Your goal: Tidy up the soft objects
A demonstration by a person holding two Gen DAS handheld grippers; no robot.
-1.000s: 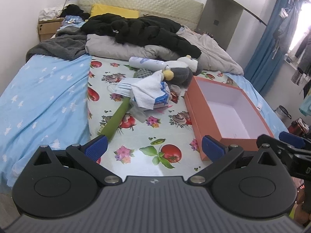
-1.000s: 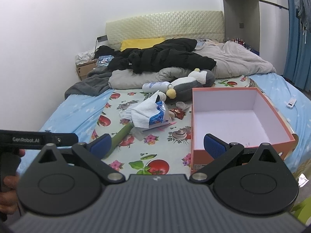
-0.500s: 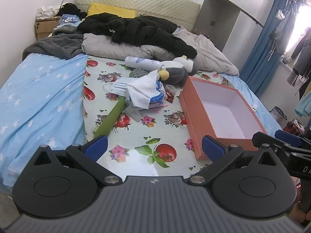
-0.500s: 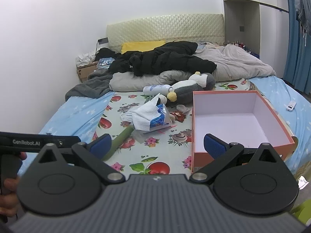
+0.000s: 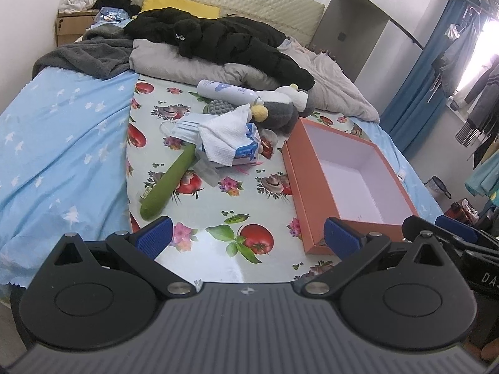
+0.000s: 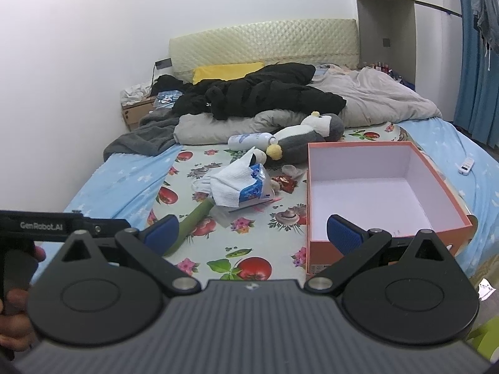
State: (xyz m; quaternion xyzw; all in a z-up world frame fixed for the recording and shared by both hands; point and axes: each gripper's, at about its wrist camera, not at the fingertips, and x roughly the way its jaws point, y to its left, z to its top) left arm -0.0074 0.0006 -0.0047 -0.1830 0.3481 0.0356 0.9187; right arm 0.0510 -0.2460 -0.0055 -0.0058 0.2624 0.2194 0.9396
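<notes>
The soft things lie in a small heap on the fruit-printed cloth (image 5: 218, 218) in the middle of the bed. A white tissue pack (image 5: 229, 141) sits on top, with a blue face mask (image 5: 184, 129) at its left side, touching it. Just behind them lies a grey and white plush penguin (image 5: 280, 113), its yellow beak toward the pack. A green stick-shaped thing (image 5: 170, 184) lies slanted in front of the heap, and a white spray bottle (image 5: 226, 88) lies behind it. To the right of the heap stands an open orange box (image 6: 315, 205), white inside. The left gripper (image 5: 248, 237) and the right gripper (image 6: 252, 230) both hang above the near edge of the bed, blue pads wide apart, holding nothing.
</notes>
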